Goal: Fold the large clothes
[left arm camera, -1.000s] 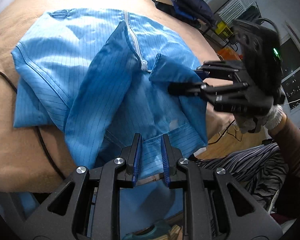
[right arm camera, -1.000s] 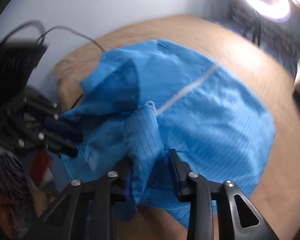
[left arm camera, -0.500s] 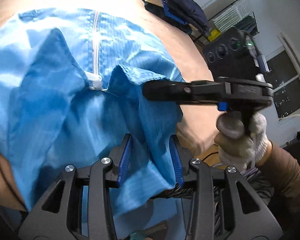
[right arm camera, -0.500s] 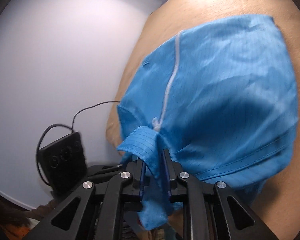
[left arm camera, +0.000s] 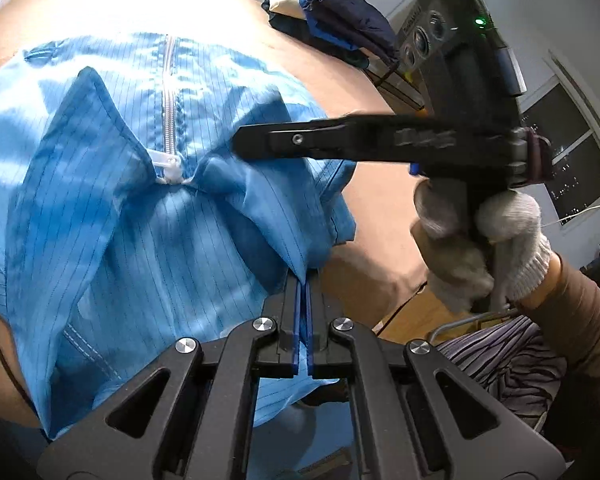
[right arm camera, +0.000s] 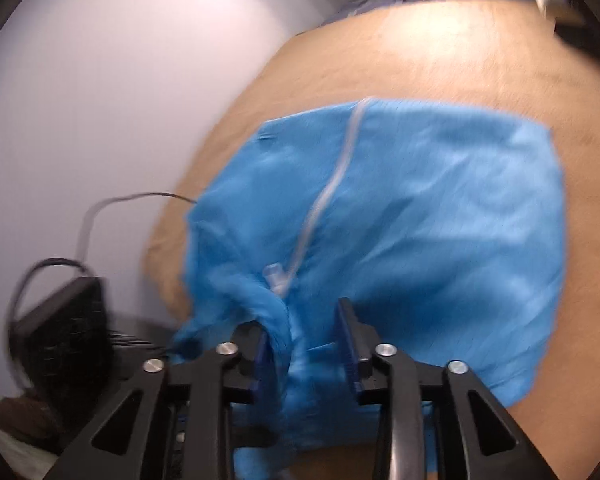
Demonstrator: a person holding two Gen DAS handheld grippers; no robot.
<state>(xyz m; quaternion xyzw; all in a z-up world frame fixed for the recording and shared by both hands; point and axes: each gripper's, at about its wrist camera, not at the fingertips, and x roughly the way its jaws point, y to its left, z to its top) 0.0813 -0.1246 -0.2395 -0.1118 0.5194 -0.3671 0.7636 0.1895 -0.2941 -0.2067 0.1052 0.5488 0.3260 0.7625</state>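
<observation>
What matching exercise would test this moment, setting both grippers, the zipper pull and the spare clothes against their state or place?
1 left gripper
2 right gripper
3 zipper pull
4 dark clothes pile

A white, between the collar flaps
B jaws shut on the blue garment
C far edge of the tan surface
D jaws apart, cloth between them

Pairs: 1-B, 2-D, 3-A, 4-C. The right jaws have just been opening.

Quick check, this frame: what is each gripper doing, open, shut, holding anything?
Left gripper: shut on the blue garment, having just closed.
Right gripper: open, jaws just widened, garment fabric loose between them.
</observation>
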